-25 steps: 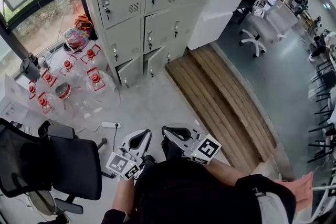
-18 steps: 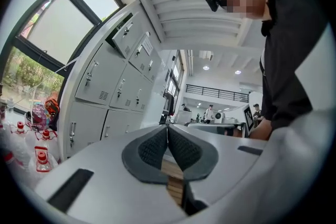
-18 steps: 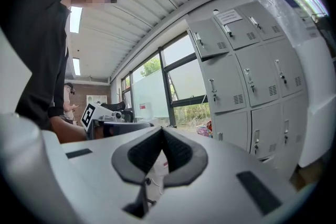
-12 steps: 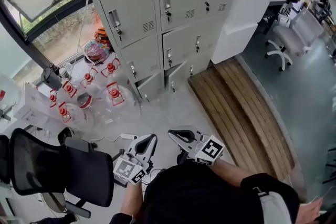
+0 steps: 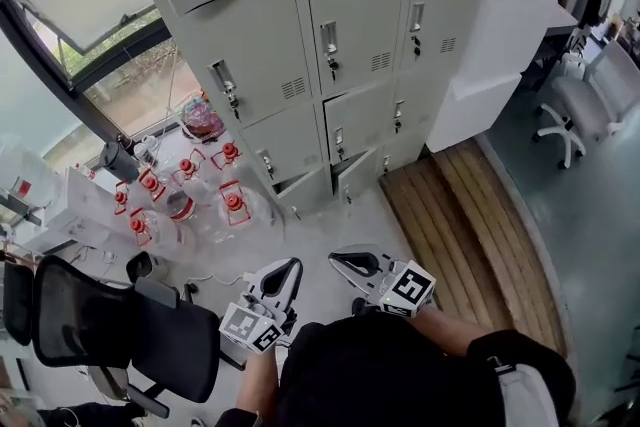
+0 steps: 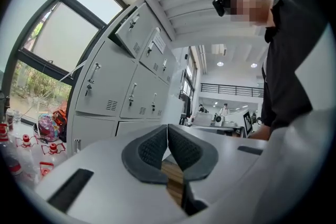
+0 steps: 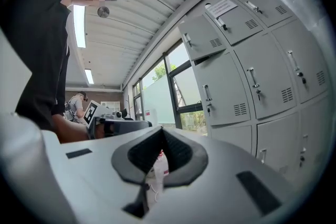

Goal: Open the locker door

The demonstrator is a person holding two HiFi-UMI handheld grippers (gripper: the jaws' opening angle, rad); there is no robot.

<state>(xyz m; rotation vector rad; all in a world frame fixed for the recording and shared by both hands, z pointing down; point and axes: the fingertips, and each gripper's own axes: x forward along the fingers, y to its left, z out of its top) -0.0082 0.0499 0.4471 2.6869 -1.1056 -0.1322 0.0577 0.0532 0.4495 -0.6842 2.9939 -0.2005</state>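
locker door (image 5: 365, 23) well ahead of closed left tongs (image 5: 289, 267), right tongs (image 5: 337, 261)

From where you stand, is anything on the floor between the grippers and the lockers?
Nothing visible. Bare floor runs from the left gripper and right gripper to the lockers. The water bottles and office chair sit off to the left, the wooden platform to the right.

Grey concrete floor (image 5: 318, 237) across the middle, pale slatted wooden platform (image 5: 470, 215) at lower right, dark-framed daylit window (image 5: 75, 5) at upper left, black mesh office chair (image 5: 110, 335) at lower left, grey swivel chair (image 5: 585, 105) at right edge
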